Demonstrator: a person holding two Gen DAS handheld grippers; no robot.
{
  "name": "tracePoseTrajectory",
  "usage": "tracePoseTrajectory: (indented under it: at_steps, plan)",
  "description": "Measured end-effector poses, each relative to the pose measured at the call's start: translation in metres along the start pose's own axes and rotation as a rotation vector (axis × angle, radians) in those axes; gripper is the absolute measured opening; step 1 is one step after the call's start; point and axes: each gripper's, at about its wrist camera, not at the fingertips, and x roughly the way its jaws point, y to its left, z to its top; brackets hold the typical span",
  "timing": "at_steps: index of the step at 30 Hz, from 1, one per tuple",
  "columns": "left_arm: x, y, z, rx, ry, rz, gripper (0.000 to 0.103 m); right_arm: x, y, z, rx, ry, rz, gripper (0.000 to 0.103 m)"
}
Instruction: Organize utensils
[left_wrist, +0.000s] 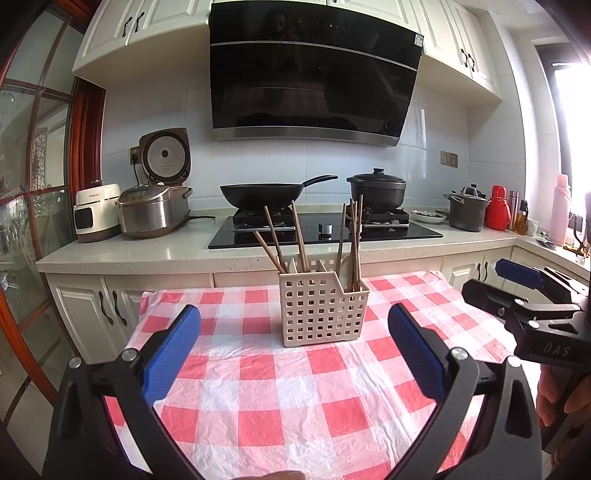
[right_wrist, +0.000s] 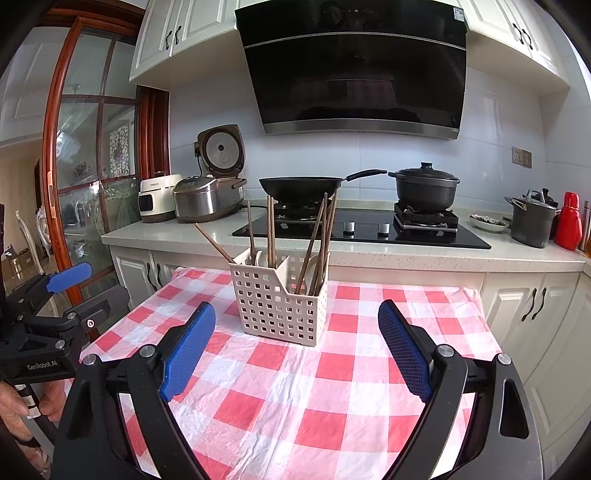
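Black-framed tongs (left_wrist: 294, 317) bear blue textured pads (right_wrist: 188, 349) and silver screws.

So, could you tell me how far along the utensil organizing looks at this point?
It looks close to done: chopsticks stand in both compartments of the cream utensil holder, and white spoons seem to sit behind them. Nothing is in hand: the left gripper and right gripper are open. No loose utensils show on the checkered tablecloth, so little seems left, perhaps straightening the leaning chopsticks.
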Motion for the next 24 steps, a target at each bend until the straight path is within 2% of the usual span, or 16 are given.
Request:
tracePoseTrajectory:
  at_steps: [6, 19, 24]
  plan:
    - [-0.0013, -0.0001, 0.0006, 0.0, -0.008, 0.01, 0.098, 0.0009, 0.0015, -0.0011, -0.006, 0.003, 0.003, 0.085]
    - [0.0014, 0.0038, -0.0007, -0.03, 0.01, -0.026, 0.098, 0.0019, 0.0025, -0.001, -0.007, 0.008, 0.004, 0.085]
    - [-0.0003, 0.0033, -0.0009, -0.027, -0.007, 0.012, 0.098, 0.0018, 0.0037, -0.0014, -0.007, 0.009, 0.005, 0.085]
